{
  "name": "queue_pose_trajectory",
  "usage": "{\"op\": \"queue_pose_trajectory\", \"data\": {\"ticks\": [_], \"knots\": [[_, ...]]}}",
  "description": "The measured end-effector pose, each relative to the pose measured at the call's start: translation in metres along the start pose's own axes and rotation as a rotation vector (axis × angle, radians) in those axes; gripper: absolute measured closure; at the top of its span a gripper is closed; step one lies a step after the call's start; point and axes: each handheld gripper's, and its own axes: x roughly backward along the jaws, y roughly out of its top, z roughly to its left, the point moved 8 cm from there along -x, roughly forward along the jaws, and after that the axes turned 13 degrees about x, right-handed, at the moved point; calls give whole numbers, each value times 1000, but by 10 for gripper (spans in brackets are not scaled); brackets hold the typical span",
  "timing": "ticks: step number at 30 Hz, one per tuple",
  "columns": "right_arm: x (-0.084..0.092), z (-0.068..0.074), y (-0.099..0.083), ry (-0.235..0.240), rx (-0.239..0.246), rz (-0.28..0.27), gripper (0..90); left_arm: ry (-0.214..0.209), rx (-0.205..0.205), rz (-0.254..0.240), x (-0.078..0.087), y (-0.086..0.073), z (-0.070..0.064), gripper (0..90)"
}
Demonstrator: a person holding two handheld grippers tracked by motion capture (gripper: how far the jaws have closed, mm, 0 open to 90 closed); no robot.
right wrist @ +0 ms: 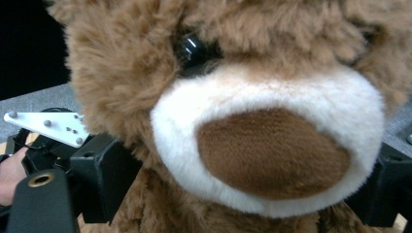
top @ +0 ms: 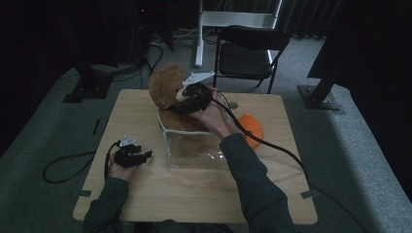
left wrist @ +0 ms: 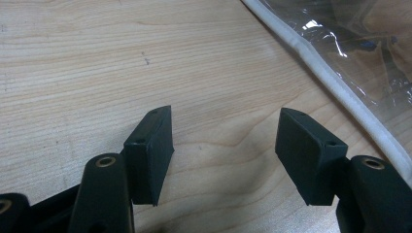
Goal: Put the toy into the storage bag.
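Observation:
A brown teddy bear (top: 165,85) lies at the far middle of the table, its body inside a clear plastic bag (top: 197,153) with white edging and its head sticking out of the far end. My right gripper (top: 187,100) is at the bear's head. In the right gripper view the bear's face (right wrist: 145,58) is close up and my right gripper (right wrist: 248,167) stands open, a jaw on each side of the white muzzle. My left gripper (top: 145,156) rests low over the wood left of the bag, open (left wrist: 226,131) with nothing between its pads. The bag's white edge (left wrist: 340,92) runs just beside it.
An orange soft object (top: 250,127) lies right of the bag, under the right gripper's cable. The wooden table (top: 145,194) has bare room at front and left. A black folding chair (top: 248,53) and dark stands are on the floor beyond the table.

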Motion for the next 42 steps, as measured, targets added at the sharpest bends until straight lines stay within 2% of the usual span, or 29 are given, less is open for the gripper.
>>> {"op": "queue_pose_trajectory", "data": {"ticks": [13,18,19,20,28,30,34,36,40,42], "knots": [[5,0,5,-3,4,-50,114,0,0,0,0,0,0,393],[8,2,9,19,3,-83,129,0,1,0,0,0,0,393],[7,1,8,21,2,-73,136,0,1,0,0,0,0,393],[4,2,3,29,4,-40,146,0,1,0,0,0,0,393],[4,4,-1,50,9,-9,226,1,1,0,0,0,0,393],[2,6,-6,63,25,28,252,0,2,0,0,0,0,393],[2,8,-10,77,27,61,272,0,1,0,0,0,0,392],[2,8,-15,90,23,99,285,0,1,0,0,0,0,392],[2,7,-21,101,17,119,280,1,1,0,0,0,0,392],[4,3,-20,99,-7,94,254,1,1,0,0,0,0,392]]}}
